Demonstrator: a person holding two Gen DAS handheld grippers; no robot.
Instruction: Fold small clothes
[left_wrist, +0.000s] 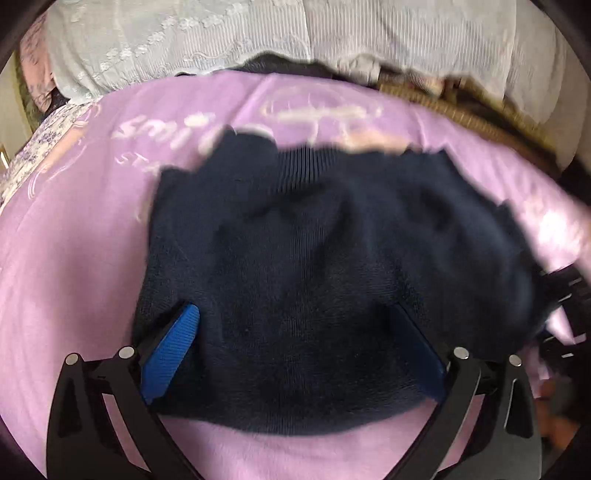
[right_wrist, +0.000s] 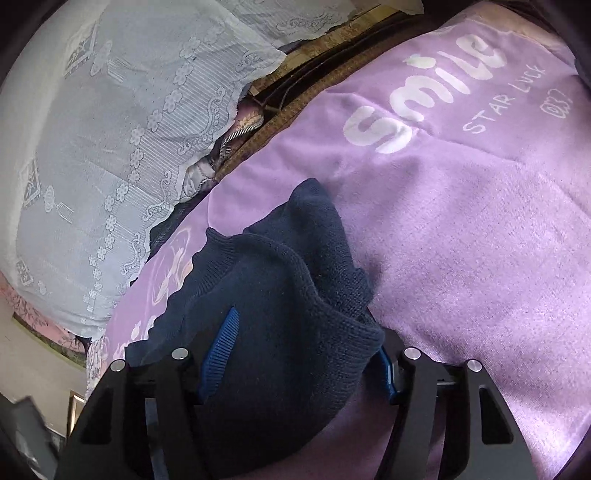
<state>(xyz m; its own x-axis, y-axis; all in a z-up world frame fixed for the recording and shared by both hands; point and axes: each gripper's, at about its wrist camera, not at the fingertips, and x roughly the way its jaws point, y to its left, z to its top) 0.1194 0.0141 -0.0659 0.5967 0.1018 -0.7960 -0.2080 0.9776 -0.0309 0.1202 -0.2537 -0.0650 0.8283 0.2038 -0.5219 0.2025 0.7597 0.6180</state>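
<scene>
A small navy knit garment (left_wrist: 314, 266) lies on a purple "smile" blanket (left_wrist: 74, 240). My left gripper (left_wrist: 295, 350) stands wide open with the garment's near edge between its blue pads (left_wrist: 173, 343), not clamped. In the right wrist view the same garment (right_wrist: 280, 314) is bunched up between the fingers of my right gripper (right_wrist: 295, 354). Its jaws are wide apart, one blue pad (right_wrist: 221, 347) shows against the knit, the other is mostly hidden under cloth. The right gripper's black frame shows at the right edge of the left wrist view (left_wrist: 569, 295).
White lace-patterned pillows (right_wrist: 110, 147) lie beyond the blanket's far edge. A woven brown mat edge (right_wrist: 288, 107) and a zipper (right_wrist: 236, 138) show between pillow and blanket. Floral fabric (left_wrist: 33, 155) lies at the left.
</scene>
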